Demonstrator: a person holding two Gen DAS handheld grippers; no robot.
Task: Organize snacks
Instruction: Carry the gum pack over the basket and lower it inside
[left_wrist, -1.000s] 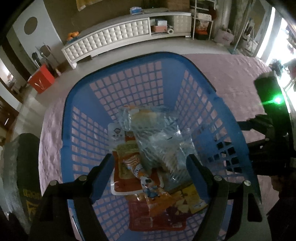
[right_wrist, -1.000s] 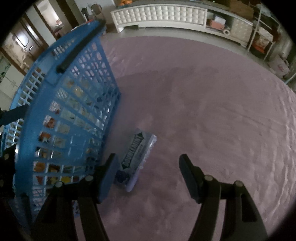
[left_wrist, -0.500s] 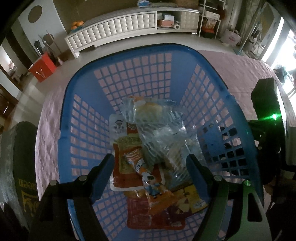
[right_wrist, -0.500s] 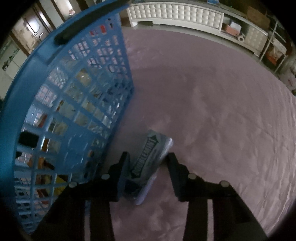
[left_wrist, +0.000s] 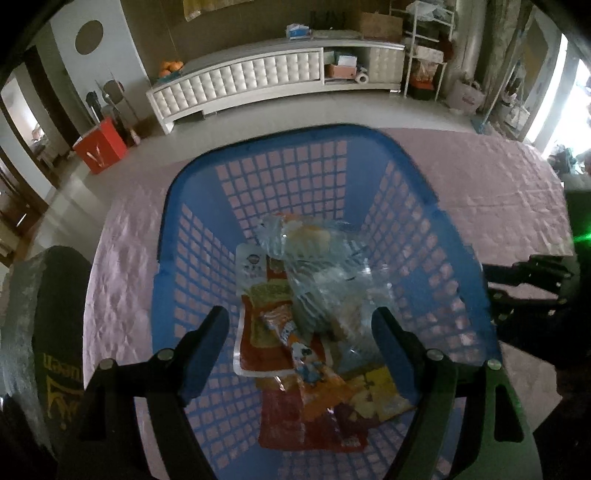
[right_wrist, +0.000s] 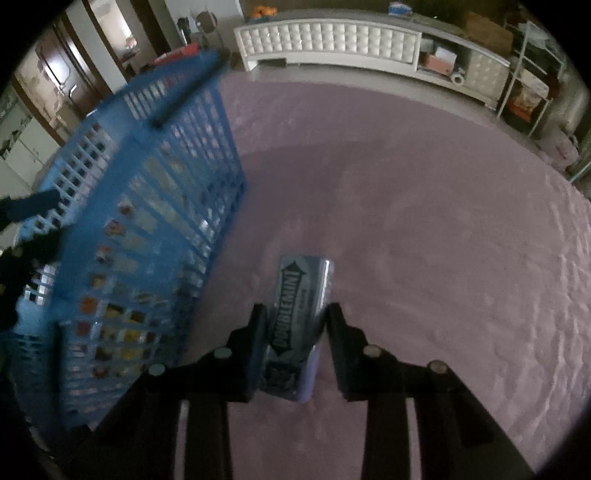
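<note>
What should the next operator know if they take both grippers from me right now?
Right gripper: jaws have just been closing and now clamp the Doublemint gum pack, beside the blue basket over the pink cloth.
Left gripper: open, empty, above the basket's inside.
Done: several snack packets and a clear bag lie in the basket.
Left: carry the gum over the basket wall and release it inside. No other loose snacks are visible.
</note>
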